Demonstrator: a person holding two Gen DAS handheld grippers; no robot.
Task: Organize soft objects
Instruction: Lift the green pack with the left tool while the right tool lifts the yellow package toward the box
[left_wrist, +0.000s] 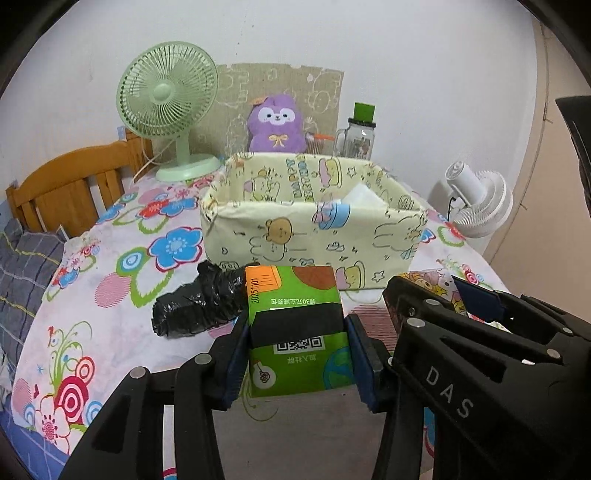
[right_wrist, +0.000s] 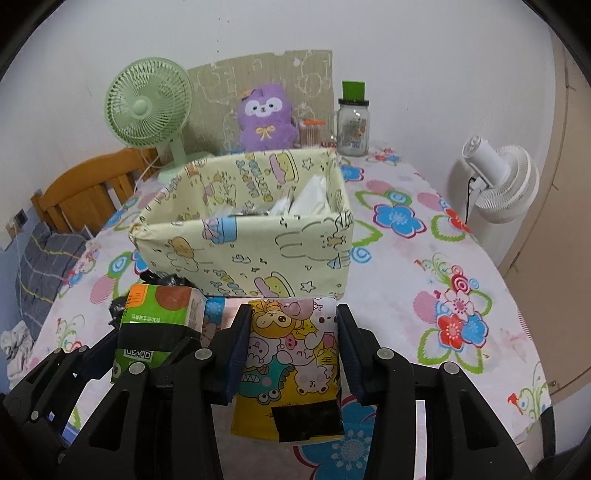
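The green tissue pack (left_wrist: 295, 332) is being clamped between the pads of the left gripper (left_wrist: 297, 354), and the yellow cartoon tissue pack (right_wrist: 291, 365) is being squeezed by the right gripper (right_wrist: 291, 350) — both tools are being held side by side, tilted downward, with each pack raised clear of the floral tablecloth (right_wrist: 424, 295). Just ahead, the near wall of the open fabric basket (right_wrist: 251, 251) is being faced, white soft items lying inside — a crumpled black bag (left_wrist: 199, 306) is lying to its left, while bare cloth is being left free on the right.
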